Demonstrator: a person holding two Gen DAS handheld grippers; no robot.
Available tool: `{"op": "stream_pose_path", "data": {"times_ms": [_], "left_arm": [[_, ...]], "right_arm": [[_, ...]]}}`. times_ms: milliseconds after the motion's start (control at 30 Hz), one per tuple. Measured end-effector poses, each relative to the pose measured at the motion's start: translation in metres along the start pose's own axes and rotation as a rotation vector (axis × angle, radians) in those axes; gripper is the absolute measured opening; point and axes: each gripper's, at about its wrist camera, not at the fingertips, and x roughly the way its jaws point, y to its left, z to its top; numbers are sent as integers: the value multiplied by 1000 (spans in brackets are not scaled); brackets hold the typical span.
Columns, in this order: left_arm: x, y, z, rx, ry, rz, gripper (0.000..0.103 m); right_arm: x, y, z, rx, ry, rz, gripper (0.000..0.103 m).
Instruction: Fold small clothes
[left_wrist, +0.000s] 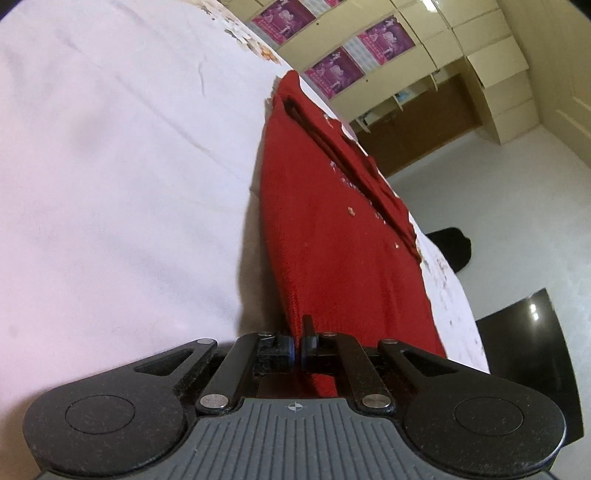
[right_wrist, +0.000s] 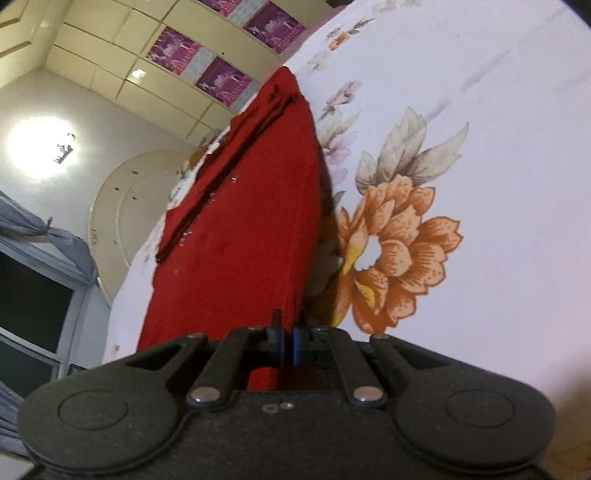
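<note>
A red knitted garment (left_wrist: 325, 229) lies stretched on a white bedsheet (left_wrist: 110, 166) and runs away from the camera toward the bed's far edge. My left gripper (left_wrist: 297, 350) is shut on its near edge, with red cloth pinched between the blue pads. In the right wrist view the same red garment (right_wrist: 251, 221) stretches ahead over the flowered sheet (right_wrist: 498, 147). My right gripper (right_wrist: 287, 345) is shut on another part of its near edge. A dark fold line runs along the garment's length in both views.
A large orange flower print (right_wrist: 395, 251) marks the sheet to the right of the garment. Beyond the bed stand cream cupboards with purple pictures (left_wrist: 332, 66), a pale floor (left_wrist: 517, 192), a dark object (left_wrist: 448, 247) and a window with a grey curtain (right_wrist: 44, 236).
</note>
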Motion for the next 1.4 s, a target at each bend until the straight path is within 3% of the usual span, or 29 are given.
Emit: {"op": "stream_pose_path", "data": {"times_ms": [133,267,367,500,767,900,1067,1333,1400], "left_arm": [[-5,3,2,-24,-26,-20,3],[-8,8,14,-122,-86,-72,3],[-9,-9,30,-90,-119,-107,3],[-2,-40,68,-1,-165,-128,3],[34,-84,173,108,-214,-128,3],[64,-94,216,124,-216,-112,3],[118,-101,262,143,-197,-60,3],[196,-85,295,132,-128,32,3],[210,-80,298,135,-111,52,3]], "right_arm": [[-1,11,2,-19,-22,2,5],[-3,17,13,-29,-67,11,5],[-3,32,28,-48,-117,31,5],[-5,58,55,-115,-178,51,5],[21,113,139,-188,-268,80,5],[53,125,188,-188,-258,62,5],[105,109,236,-141,-217,49,5],[194,63,285,-16,-113,57,5],[211,54,291,10,-87,72,9]]}}
